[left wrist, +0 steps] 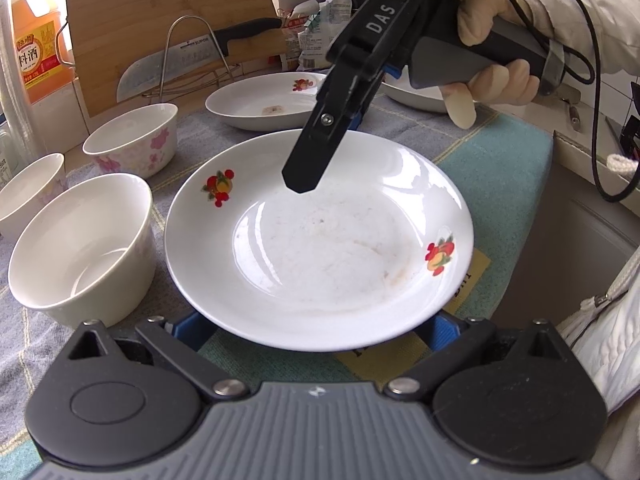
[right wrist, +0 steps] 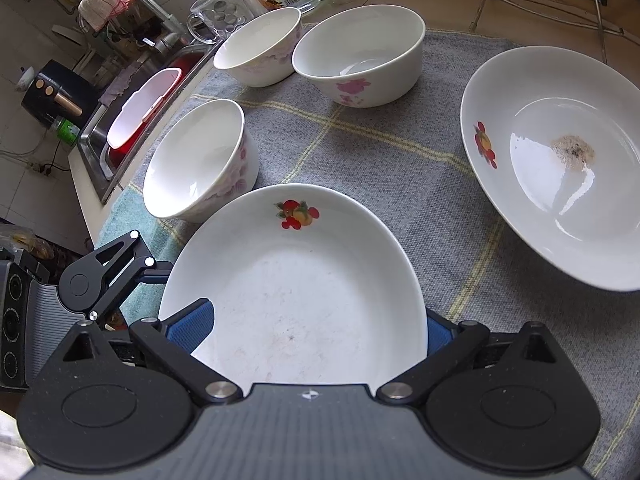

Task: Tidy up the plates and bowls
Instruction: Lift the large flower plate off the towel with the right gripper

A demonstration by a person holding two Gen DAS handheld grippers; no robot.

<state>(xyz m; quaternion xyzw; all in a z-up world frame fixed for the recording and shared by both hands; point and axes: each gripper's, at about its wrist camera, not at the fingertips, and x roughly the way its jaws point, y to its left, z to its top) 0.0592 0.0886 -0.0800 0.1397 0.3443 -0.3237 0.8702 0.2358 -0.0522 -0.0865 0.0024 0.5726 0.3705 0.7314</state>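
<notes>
Far left on the bench, a yellow bottle (left wrist: 34, 40) reads "料酒"; a cleaver (left wrist: 176, 62) is marked "SUPOR". The fruit-print plate (left wrist: 320, 240) sits centre, both claws spread around its rim; the right claw (left wrist: 300, 182) reads "DAS".

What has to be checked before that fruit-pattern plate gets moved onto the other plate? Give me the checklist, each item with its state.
1. Left gripper gripping the fruit plate: not ok. Its jaws are open, and the near rim sits over the pads.
2. Right gripper gripping it: not ok. Its jaws are spread, with one pad over the plate and the other behind the rim.
3. Second plate free of objects: ok, apart from a brown residue spot.
4. Nearest bowl clear of the fruit plate's rim: cannot tell. They sit very close.
5. Two far bowls out of the way: ok.
</notes>
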